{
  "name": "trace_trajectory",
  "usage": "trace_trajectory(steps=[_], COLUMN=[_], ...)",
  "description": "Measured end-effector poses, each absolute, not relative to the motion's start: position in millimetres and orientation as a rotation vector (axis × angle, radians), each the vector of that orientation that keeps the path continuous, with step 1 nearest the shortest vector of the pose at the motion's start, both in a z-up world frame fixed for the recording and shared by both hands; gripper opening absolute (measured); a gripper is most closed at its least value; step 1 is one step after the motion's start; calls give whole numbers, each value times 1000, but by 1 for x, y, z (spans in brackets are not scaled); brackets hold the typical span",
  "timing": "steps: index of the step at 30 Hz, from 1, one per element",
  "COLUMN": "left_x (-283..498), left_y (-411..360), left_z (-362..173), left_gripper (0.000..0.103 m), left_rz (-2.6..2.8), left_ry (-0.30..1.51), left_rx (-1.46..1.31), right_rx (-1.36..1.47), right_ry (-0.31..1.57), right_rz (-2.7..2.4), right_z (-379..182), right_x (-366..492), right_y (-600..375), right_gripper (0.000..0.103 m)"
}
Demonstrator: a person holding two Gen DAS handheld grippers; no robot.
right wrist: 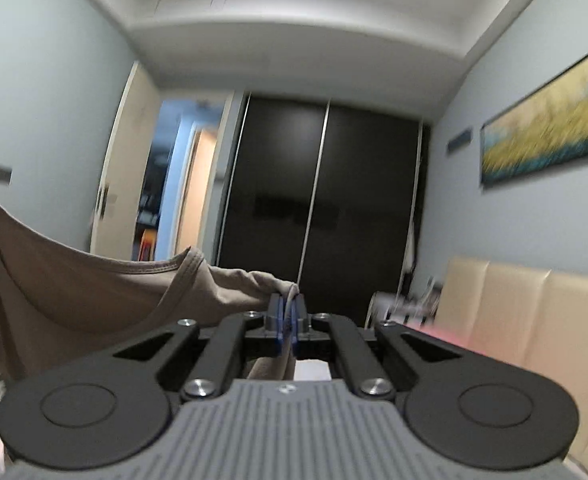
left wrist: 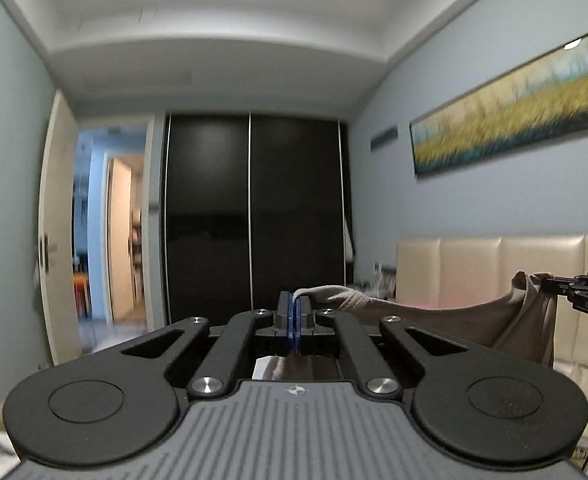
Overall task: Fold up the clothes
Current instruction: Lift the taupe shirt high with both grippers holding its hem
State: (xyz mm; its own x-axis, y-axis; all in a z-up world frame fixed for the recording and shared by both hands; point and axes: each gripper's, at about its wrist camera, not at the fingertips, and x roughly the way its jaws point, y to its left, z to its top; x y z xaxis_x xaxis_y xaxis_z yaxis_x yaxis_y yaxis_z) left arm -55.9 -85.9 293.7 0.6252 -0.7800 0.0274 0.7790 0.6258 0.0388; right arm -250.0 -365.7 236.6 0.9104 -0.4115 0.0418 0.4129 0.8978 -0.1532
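A taupe top hangs stretched in the air between both grippers. My left gripper is shut on one corner of it, cloth bunching over the blue pads and trailing right. In that view the right gripper shows at the right edge, pinching the other corner. From the right wrist view, my right gripper is shut on the taupe top, which sags leftward with a stitched neckline or armhole edge showing. Both grippers point level, high above the bed.
A dark sliding wardrobe fills the far wall. An open doorway lies left of it. A cream padded headboard and a long framed painting are on the right wall. White bedding lies below.
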Motion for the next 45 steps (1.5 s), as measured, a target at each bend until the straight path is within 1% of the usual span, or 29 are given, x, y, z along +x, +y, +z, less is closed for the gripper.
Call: trace_trajectory(steps=[5,15,19,22,27,30,35,40,45], left_x=[-90,-127,-123,-100,-40,4,74,135,180], left_y=[-64,-35,-37,-53,-92,-120,-171,-220,-252], left_z=[316,329,329,315,263,218,141,83,26], left_gripper=[0,0,0,0,0,0,0,0,0], left_rz=[-898,-908,-914,-898,-844,-803,-751,-713,-681], left_ry=[-135,-208,-201,-121,86,235,416,535,644], left_rx=[-11,-41,-47,-12,63,121,203,254,299], right_rx=[-167,-176,-163,-148,-70,-29,-33,-22,-44], right_ry=[-121,-258,-287,-241,-62,85,299,452,580], right_rz=[-435,-442,-435,-425,-403,-384,-377,-385,-397], right_z=[259,276,275,269,223,181,110,55,-2], right_x=[-293,-350,-353,-334,-279,-231,-148,-71,-5], right_y=[-342,-312,-309,-316,-345,-367,-399,-436,-461], right_gripper=[4,4,4,4,4,4,4,4,4])
